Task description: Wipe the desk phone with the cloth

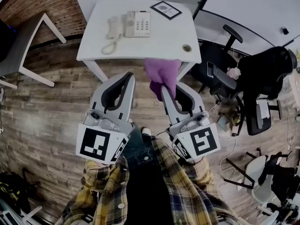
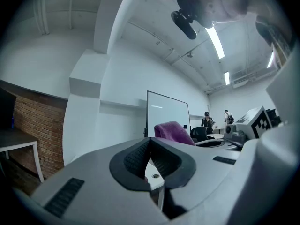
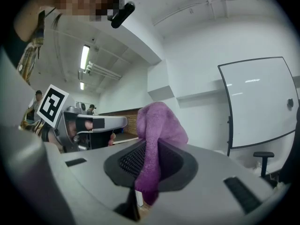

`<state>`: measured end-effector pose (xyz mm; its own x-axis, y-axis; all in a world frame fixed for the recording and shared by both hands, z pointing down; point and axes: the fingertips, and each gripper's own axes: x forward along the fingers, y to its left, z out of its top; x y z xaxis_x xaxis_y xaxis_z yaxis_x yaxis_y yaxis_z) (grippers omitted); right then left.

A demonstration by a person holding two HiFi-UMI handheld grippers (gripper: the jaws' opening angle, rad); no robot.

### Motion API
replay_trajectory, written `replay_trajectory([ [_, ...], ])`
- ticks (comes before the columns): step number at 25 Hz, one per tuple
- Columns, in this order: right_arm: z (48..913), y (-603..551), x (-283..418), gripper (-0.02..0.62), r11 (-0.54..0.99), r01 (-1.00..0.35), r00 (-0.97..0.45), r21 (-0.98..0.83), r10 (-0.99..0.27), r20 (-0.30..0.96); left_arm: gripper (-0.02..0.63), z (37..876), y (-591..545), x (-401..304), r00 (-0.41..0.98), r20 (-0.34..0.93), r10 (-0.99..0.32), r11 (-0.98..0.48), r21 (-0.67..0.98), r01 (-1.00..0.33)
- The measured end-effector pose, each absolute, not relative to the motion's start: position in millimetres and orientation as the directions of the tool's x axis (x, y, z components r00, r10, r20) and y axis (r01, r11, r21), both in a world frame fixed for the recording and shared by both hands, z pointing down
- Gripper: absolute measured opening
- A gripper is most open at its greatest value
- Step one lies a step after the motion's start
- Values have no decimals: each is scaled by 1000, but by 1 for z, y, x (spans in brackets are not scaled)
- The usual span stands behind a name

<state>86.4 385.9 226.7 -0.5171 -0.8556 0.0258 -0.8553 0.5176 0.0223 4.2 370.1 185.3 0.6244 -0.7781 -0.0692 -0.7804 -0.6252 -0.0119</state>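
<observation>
A wood-plank floor (image 1: pixel 56 107) spreads around the white desk (image 1: pixel 159 39), which stands before a brick wall (image 1: pixel 42 3). Right of the desk a black office chair (image 1: pixel 267 74) sits among cables and clutter. Left of the desk stands a grey chair (image 1: pixel 21 43) on white legs. The gripper views add a whiteboard (image 3: pixel 260 104), upright beyond the desk.

The left gripper (image 2: pixel 150 153) is short of the desk's near edge, its pads pressed together with nothing between them. The right gripper (image 3: pixel 149 161), beside it, is clamped on the purple cloth (image 1: pixel 162 74). The cloth bulges above the jaws and hangs below them. In the head view it covers that gripper's tips and a stretch of the desk's near edge.

The desk phone (image 1: pixel 138 24) lies on the far half of the desk, left of centre, well apart from both grippers. Its handset (image 1: pixel 113 27) is at its left, the coiled cord (image 1: pixel 109 47) looping toward the near edge. Whether the handset sits in its cradle cannot be told.

A framed card (image 1: pixel 165 9) lies at the desk's far right corner, and a round cable hole (image 1: pixel 187 47) is near its front right corner. Neither gripper view shows the phone. Two distant people (image 2: pixel 206 121) appear only in the left gripper view.
</observation>
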Motion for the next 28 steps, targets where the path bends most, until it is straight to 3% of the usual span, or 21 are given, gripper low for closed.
replay_trajectory([
  [10, 233, 337, 73, 63, 543, -839, -541, 31, -840, 38, 15, 189, 322, -10, 609, -69, -790, -609, -22, -793],
  [28, 233, 109, 13, 63, 486, -873, -482, 37, -873, 78, 15, 186, 88, -73, 653, -61, -755, -654, 9, -756],
])
